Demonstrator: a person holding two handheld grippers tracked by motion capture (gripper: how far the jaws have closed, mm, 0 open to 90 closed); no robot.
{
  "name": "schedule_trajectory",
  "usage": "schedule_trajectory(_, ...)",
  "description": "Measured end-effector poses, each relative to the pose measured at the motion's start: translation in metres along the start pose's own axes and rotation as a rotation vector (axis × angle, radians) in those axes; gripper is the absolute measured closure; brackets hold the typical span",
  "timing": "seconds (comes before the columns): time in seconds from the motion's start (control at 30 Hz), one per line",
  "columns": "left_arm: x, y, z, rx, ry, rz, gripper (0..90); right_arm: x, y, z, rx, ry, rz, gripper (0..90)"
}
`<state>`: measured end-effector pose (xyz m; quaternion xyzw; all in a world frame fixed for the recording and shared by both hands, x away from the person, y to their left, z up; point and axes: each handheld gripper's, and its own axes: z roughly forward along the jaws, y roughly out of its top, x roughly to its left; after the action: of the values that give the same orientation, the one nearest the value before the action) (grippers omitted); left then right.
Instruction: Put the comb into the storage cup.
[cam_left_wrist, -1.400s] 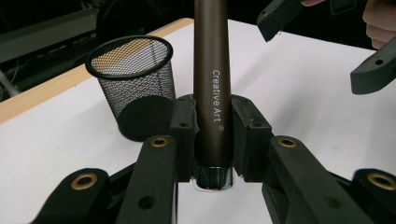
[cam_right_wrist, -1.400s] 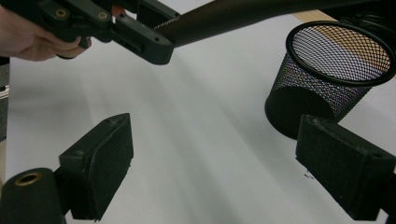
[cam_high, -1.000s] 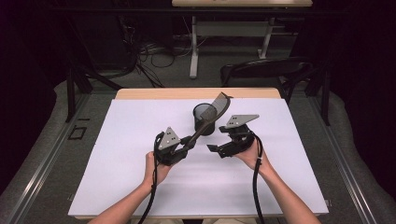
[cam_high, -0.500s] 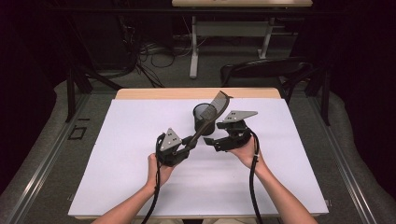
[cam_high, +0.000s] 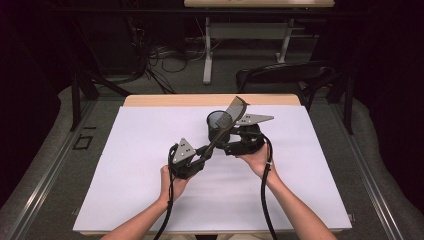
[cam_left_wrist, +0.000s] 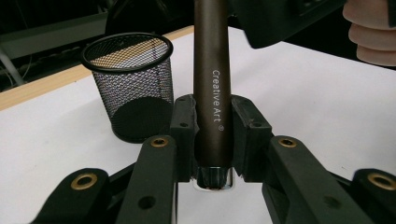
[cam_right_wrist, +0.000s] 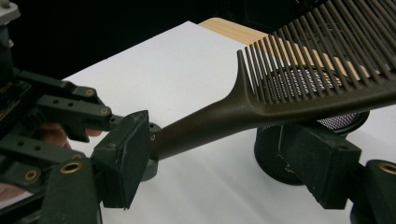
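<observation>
From above, the left gripper (cam_high: 200, 157) pinches the handle of a dark comb (cam_high: 227, 125), which slants up across a mesh cup (cam_high: 218, 126); the right gripper (cam_high: 231, 146) sits just beside that cup.

In the left gripper view, the pads clamp the comb handle (cam_left_wrist: 212, 93), with the cup (cam_left_wrist: 130, 84) just beyond.

In the right gripper view, its jaws have just been closing; they flank the comb (cam_right_wrist: 280, 88) without touching it, the cup (cam_right_wrist: 299, 79) behind.

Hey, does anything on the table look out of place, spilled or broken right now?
Nothing stands out. The mesh cup stands upright on the white table, with no spill or damage visible. The comb is held off the table by its handle in the left gripper, slanting up over the cup; the right gripper is closing in around it.
</observation>
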<state>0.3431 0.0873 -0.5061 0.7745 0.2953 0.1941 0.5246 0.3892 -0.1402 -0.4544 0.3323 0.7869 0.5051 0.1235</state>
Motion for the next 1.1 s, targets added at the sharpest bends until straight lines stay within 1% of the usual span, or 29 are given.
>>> schedule_trajectory(0.07,-0.001,0.000,0.001,-0.002,-0.001,-0.006,72.5,-0.001,0.000,0.002,-0.013,0.008,0.026,26.9)
schedule_trajectory(0.13,-0.001,0.000,0.001,-0.007,0.000,-0.010,72.6,-0.002,0.001,0.003,-0.026,0.003,0.044,29.5)
schedule_trajectory(0.4,-0.001,-0.001,0.003,-0.003,0.003,-0.015,72.5,-0.006,0.000,0.009,-0.054,0.017,0.144,45.5)
schedule_trajectory(0.47,0.000,-0.001,0.004,0.004,0.005,-0.015,72.5,-0.008,-0.001,0.010,-0.068,0.028,0.167,50.7)
schedule_trajectory(0.53,-0.001,-0.001,0.005,0.011,0.011,-0.004,72.5,-0.009,-0.002,0.010,-0.074,0.041,0.195,54.2)
schedule_trajectory(0.7,0.000,0.000,0.007,0.024,0.021,-0.002,72.5,-0.011,-0.002,0.011,-0.102,0.062,0.244,61.1)
schedule_trajectory(0.77,0.000,0.001,0.008,0.028,0.020,-0.002,72.5,-0.013,-0.003,0.011,-0.116,0.082,0.277,64.0)
schedule_trajectory(0.83,0.000,0.001,0.010,0.039,0.025,0.004,72.4,-0.015,-0.005,0.011,-0.130,0.113,0.318,67.9)
schedule_trajectory(0.87,0.000,0.001,0.011,0.046,0.026,0.007,72.4,-0.014,-0.005,0.011,-0.132,0.110,0.314,68.9)
schedule_trajectory(0.93,0.000,0.001,0.013,0.054,0.027,0.012,72.3,-0.013,-0.004,0.011,-0.136,0.127,0.318,71.7)
schedule_trajectory(1.0,0.001,0.001,0.014,0.055,0.029,0.017,72.3,-0.012,-0.003,0.011,-0.139,0.129,0.311,72.6)
schedule_trajectory(1.1,0.001,0.002,0.015,0.057,0.027,0.034,72.1,-0.012,-0.003,0.010,-0.139,0.139,0.319,73.2)
